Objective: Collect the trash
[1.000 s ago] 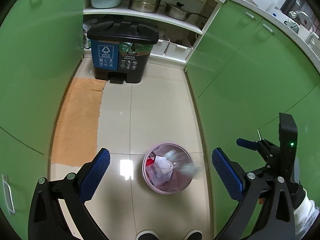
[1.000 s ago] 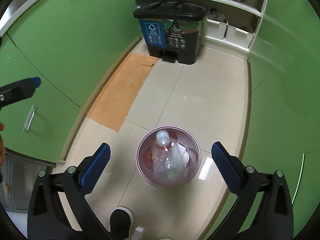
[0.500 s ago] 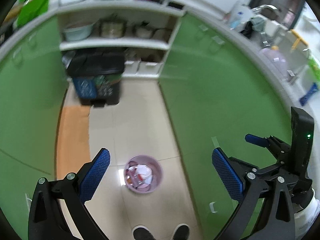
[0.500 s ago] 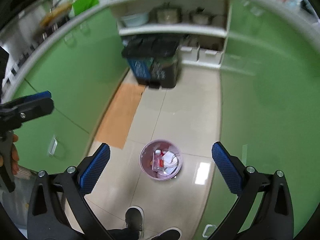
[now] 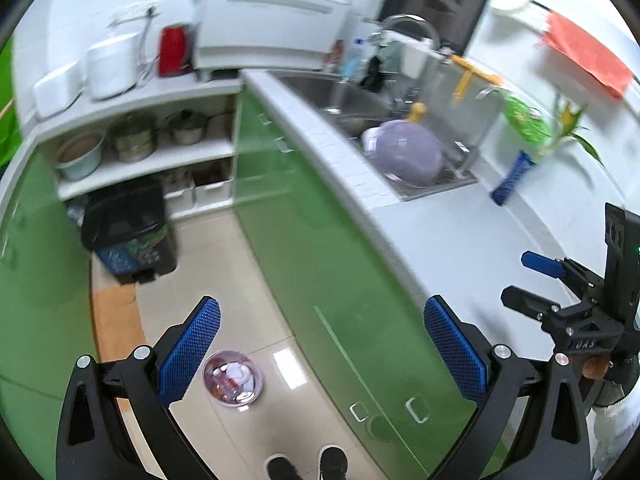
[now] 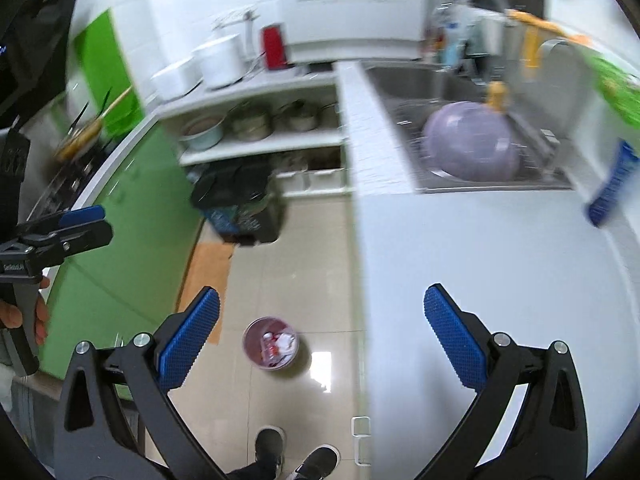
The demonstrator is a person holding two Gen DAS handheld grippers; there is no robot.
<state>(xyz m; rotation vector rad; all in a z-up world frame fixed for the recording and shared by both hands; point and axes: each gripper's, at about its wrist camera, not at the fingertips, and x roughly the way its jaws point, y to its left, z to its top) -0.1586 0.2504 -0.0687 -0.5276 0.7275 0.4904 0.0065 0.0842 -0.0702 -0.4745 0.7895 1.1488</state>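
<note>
Your left gripper (image 5: 320,354) and right gripper (image 6: 320,340) both stand wide open with nothing between the pads, held high above the floor. The pink bin (image 6: 271,343) sits on the tiles below, beside the green cabinets (image 5: 320,280), with trash (image 6: 276,346) inside.

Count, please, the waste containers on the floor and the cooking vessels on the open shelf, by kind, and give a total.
Small pink wastebasket with trash inside: 1
Black pedal bin: 1
Metal pots with lids on the shelf: 2
Pale basin on the shelf: 1
Total: 5
Both grippers, left and right, are open and hold nothing.
</note>
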